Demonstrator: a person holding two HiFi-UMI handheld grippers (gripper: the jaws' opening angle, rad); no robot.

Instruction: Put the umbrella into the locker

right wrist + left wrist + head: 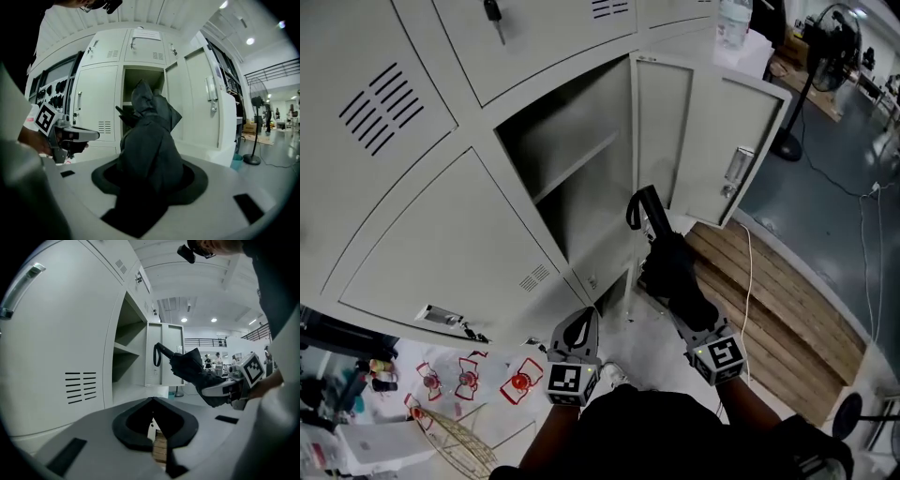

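Note:
A black folded umbrella (pixel 667 255) is clamped in my right gripper (pixel 673 286), its strapped handle end pointing at the open locker compartment (pixel 581 178). In the right gripper view the umbrella's cloth (pixel 150 140) fills the jaws of the right gripper (pixel 147 187) and hides the pads, with the open locker (pixel 140 84) straight ahead. My left gripper (pixel 579 326) hovers low and left of the umbrella with its jaws together and nothing in them. The left gripper view shows that gripper (pixel 153 427) below, and the umbrella (pixel 187 364) at the right in front of the locker door (pixel 164 352).
The locker door (pixel 712 141) stands swung open to the right, and a shelf divides the compartment. A wooden pallet (pixel 787 309) lies on the floor at the right, beyond it a standing fan (pixel 834 37). A key (pixel 494 14) hangs in the upper door. Clutter lies at the lower left (pixel 469 380).

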